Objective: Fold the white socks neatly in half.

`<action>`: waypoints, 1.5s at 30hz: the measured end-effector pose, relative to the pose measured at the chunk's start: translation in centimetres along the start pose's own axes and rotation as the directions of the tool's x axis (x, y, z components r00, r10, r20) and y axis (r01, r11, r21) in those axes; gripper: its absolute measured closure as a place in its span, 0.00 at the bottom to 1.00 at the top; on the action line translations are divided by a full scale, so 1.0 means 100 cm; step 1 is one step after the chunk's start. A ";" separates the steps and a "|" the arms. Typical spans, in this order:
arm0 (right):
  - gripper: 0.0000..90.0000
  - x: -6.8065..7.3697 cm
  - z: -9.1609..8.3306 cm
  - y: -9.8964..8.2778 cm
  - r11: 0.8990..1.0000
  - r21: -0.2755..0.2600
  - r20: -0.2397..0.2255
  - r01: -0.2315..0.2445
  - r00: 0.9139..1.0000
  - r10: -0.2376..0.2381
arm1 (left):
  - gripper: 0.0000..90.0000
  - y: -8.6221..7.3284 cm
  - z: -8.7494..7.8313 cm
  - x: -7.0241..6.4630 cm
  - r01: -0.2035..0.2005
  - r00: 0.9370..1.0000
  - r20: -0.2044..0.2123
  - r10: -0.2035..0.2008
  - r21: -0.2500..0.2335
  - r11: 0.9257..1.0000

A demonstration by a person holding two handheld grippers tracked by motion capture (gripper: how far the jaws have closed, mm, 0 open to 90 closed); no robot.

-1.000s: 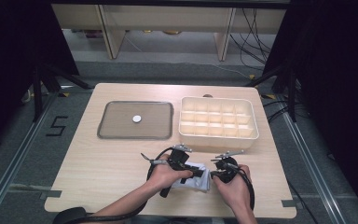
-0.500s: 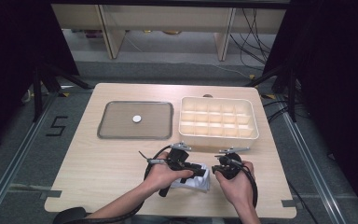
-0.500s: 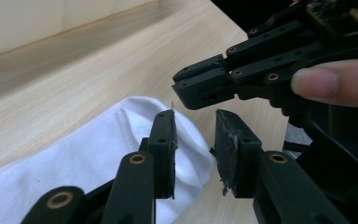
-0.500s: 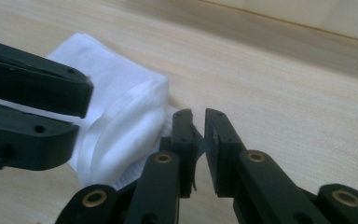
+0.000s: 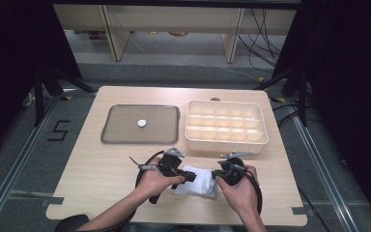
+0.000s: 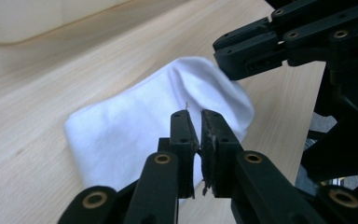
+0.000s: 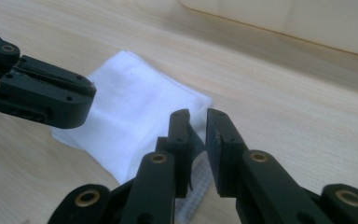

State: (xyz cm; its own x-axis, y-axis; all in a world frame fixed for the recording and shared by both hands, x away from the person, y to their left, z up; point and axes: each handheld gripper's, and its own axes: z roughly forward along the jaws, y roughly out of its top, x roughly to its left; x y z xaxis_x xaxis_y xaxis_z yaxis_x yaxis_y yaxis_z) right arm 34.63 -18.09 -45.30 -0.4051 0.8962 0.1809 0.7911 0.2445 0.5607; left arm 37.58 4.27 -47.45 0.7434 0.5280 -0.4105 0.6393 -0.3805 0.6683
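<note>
A folded white sock [image 5: 196, 181] lies on the wooden table [image 5: 96, 193] near its front edge, between my two grippers. My left gripper [image 5: 192, 177] comes over it from the left. In the left gripper view its jaws [image 6: 195, 113] stand shut just above the sock [image 6: 135, 135], and nothing shows between them. My right gripper [image 5: 216, 175] is at the sock's right end. Its jaws [image 7: 196, 114] have just been opening a little, and only a narrow gap is left, with the sock's ribbed cuff [image 7: 196, 184] between them.
A grey tray [image 5: 107, 137] with a small white disc [image 5: 141, 123] sits at the back left. A cream box [image 5: 224, 143] with several compartments stands at the back right, just beyond the grippers. Bare table stretches to the left of my hands.
My left gripper has shifted a little to the right, over the sock. The right hand has stayed in place. The sock looks more bunched between the two grippers.
</note>
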 end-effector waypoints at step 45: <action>0.97 0.004 0.026 -0.010 0.995 0.053 -0.021 0.084 0.996 -0.083 | 0.67 -0.018 0.005 0.037 0.235 0.971 -0.065 -0.229 0.097 0.967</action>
State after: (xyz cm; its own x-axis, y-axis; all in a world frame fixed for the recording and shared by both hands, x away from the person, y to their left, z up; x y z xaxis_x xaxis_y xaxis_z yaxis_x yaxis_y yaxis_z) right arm 34.88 -17.03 -47.85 -0.4792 0.8647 0.1505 0.7772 0.3384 0.5305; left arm 39.30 6.53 -50.48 0.5627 0.6491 -0.5118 0.8119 -0.3175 0.4900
